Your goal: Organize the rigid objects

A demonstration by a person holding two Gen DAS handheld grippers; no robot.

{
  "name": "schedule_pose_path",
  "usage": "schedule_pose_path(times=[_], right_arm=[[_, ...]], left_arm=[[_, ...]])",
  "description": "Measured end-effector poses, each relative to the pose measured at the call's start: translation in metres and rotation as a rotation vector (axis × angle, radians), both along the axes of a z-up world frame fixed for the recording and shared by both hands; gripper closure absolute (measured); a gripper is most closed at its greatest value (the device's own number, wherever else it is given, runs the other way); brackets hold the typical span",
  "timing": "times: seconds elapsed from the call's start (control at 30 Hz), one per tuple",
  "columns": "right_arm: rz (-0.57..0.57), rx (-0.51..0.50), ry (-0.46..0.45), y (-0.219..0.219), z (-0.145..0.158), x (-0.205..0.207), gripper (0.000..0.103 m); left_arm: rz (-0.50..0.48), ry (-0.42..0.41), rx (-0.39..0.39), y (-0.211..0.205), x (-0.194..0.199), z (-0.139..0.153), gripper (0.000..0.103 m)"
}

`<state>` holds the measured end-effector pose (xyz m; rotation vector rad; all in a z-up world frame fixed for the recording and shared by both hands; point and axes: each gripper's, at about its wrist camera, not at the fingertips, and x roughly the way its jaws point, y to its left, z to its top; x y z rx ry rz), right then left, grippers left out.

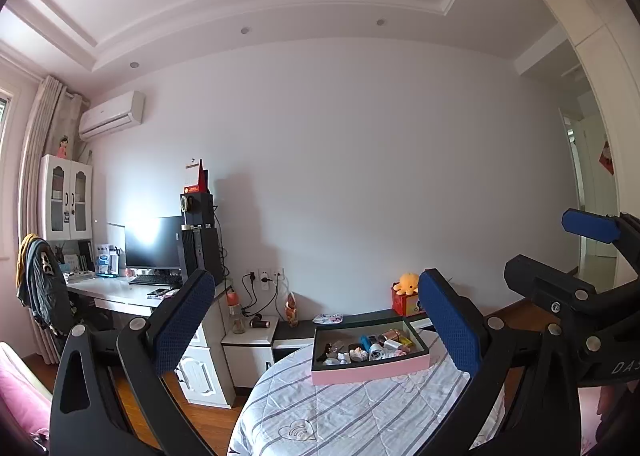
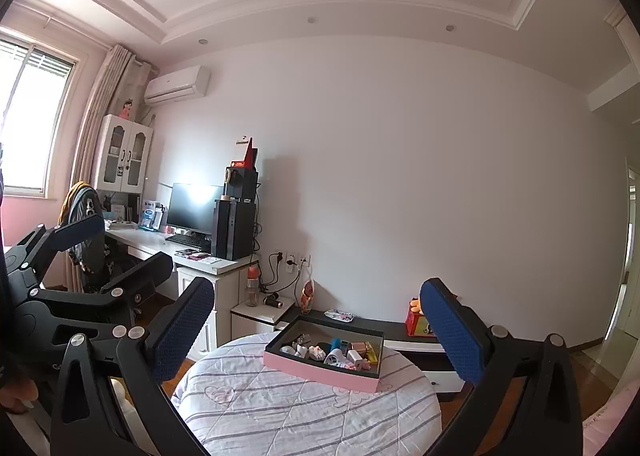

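Both grippers hang above the striped quilt (image 1: 340,408), raised clear of it, each with its blue-padded fingers spread wide and holding nothing: the left gripper (image 1: 316,332) and the right gripper (image 2: 316,330). Ahead, the pink-sided tray (image 2: 320,370) (crowded with small rigid items) sits on the quilt's far edge.

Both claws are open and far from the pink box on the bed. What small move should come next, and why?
Probably bring the right claw forward and down toward the pink box: both claws are open and empty, and the small objects lie inside it.
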<state>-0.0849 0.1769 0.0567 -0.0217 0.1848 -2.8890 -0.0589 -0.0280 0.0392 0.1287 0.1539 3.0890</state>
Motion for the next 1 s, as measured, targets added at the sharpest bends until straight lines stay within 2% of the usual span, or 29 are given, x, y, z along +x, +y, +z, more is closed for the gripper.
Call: schedule_pose_path(times=[1.0], right_arm=[[0.006, 0.006, -0.017, 0.0008, 0.0001, -0.0053, 0.000]], left_arm=[[0.007, -0.004, -0.002, -0.0012, -0.0033, -0.0048, 0.000]])
